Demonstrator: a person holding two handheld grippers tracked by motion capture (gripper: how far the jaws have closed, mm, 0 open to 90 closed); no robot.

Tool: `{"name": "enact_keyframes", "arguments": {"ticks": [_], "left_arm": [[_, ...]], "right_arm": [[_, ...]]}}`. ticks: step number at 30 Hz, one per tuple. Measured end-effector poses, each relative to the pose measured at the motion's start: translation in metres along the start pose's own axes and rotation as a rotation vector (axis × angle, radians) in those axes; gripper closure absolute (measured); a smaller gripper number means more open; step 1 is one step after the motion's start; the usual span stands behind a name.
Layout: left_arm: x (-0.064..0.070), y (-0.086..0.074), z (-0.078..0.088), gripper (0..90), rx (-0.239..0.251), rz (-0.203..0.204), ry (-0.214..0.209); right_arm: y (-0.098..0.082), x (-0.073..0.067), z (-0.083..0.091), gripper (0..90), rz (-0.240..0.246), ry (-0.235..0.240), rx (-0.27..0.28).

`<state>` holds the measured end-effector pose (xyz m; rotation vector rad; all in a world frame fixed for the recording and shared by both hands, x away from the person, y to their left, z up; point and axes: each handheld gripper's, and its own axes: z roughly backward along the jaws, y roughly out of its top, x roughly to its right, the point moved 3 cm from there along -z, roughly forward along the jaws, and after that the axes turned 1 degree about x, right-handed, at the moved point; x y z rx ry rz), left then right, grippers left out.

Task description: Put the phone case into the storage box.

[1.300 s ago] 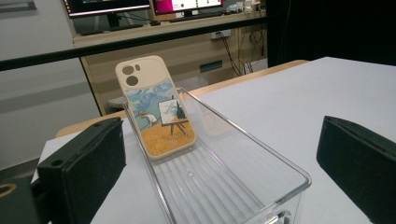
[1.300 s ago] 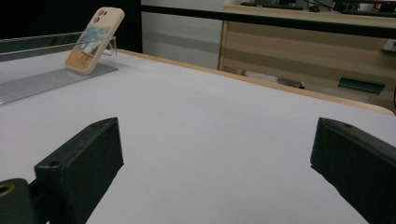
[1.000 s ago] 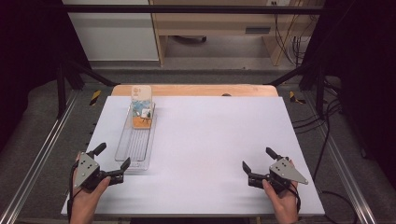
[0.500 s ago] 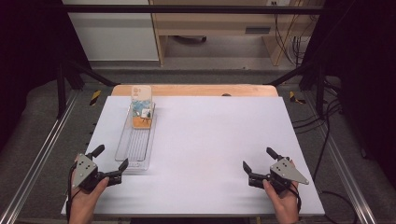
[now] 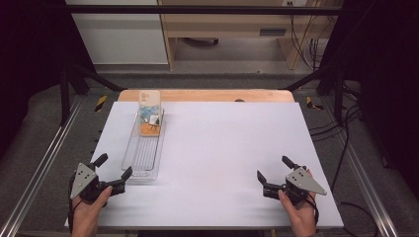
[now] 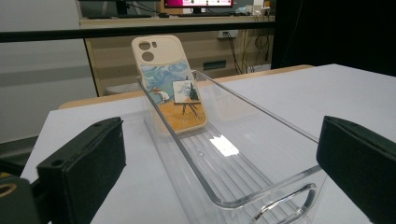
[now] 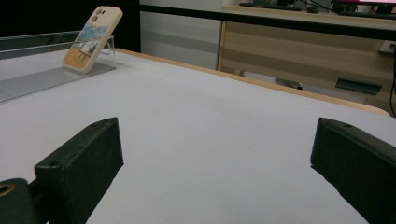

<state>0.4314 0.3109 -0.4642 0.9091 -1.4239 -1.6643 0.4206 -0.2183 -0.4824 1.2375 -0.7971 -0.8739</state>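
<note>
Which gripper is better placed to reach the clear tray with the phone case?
Left. The left gripper sits open at the clear tray's near end; the right gripper is across the table.

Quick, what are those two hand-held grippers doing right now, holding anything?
Left hand-held gripper: open, holding nothing, near the end of the clear plastic tray.
Right hand-held gripper: open, holding nothing, over the white table.
</note>
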Motion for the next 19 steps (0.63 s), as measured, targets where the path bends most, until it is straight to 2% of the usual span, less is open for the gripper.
{"name": "enact_keyframes", "arguments": {"ticks": [6,10,14,17,19], "left_arm": [[0.0014,-0.0022,-0.001,1.1,0.007,-0.006,-0.019],[0.0038,-0.0025,-0.0029,1.0,0.01,-0.035,-0.023],[0.0037,-0.0009,-0.0036,1.1,0.025,-0.032,-0.023],[0.0043,0.0021,-0.0046,1.1,0.051,-0.009,-0.021],[0.0063,0.0047,-0.0051,1.1,0.064,-0.018,-0.019]], "right_arm": [[-0.0008,0.0007,-0.0006,2.5,0.003,-0.003,-0.003],[-0.0019,0.0024,-0.0004,2.4,0.01,-0.008,-0.007],[-0.0025,0.0033,-0.001,2.4,0.014,-0.012,-0.008],[-0.0032,0.004,-0.0023,2.3,0.018,-0.018,-0.011],[-0.0038,0.0042,-0.0031,2.3,0.022,-0.024,-0.016]]}}
